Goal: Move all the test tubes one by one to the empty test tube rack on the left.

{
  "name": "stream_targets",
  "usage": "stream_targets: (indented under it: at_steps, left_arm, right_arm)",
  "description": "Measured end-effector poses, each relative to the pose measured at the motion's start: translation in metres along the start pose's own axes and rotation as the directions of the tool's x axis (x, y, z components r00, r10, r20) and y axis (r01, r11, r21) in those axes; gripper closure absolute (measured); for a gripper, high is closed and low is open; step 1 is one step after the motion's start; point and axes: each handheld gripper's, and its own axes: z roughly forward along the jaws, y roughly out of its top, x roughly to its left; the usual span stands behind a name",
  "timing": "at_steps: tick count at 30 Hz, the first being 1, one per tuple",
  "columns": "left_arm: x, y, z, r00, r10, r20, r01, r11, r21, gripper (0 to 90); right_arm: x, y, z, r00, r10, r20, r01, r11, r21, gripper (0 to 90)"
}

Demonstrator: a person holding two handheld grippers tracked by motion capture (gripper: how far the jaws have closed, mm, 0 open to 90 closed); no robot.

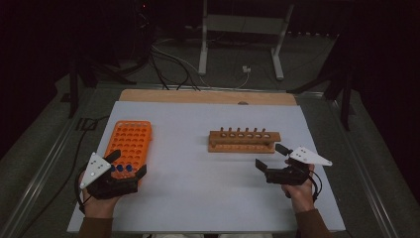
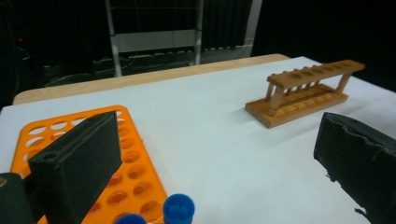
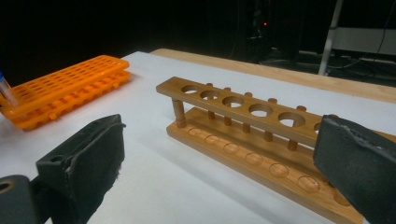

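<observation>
An orange tube rack (image 1: 131,138) lies at the left of the white table, with blue-capped tubes (image 1: 121,168) standing in its near end. My left gripper (image 1: 128,164) hovers at that near end, open, its jaws either side of the caps without touching them. In the left gripper view the orange rack (image 2: 136,173) lies between the jaws, two blue caps (image 2: 178,208) show low down, and the left gripper (image 2: 219,127) holds nothing. An empty wooden tube rack (image 1: 242,135) stands right of centre. My right gripper (image 1: 271,156) is open just in front of its right end, empty. The right gripper view looks between the jaws of the right gripper (image 3: 222,130) onto the wooden rack (image 3: 243,100).
A white sheet (image 1: 198,193) covers the table, with a strip of bare wood (image 1: 208,96) along the far edge. Beyond it are dark floor, cables (image 1: 173,64) and a white stand (image 1: 203,44). The orange rack (image 3: 70,80) lies far left in the right gripper view.
</observation>
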Motion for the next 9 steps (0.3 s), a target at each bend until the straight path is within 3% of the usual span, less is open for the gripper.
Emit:
stream_targets:
  at_steps: [9]
  left_arm:
    - [0.0018,-0.0030,-0.0016,0.9997,-0.005,-0.024,0.004,1.0000,-0.006,1.7]
  right_arm:
    - [-0.0019,-0.0003,-0.0048,0.9999,0.002,0.010,-0.002,0.9997,-0.025,2.1]
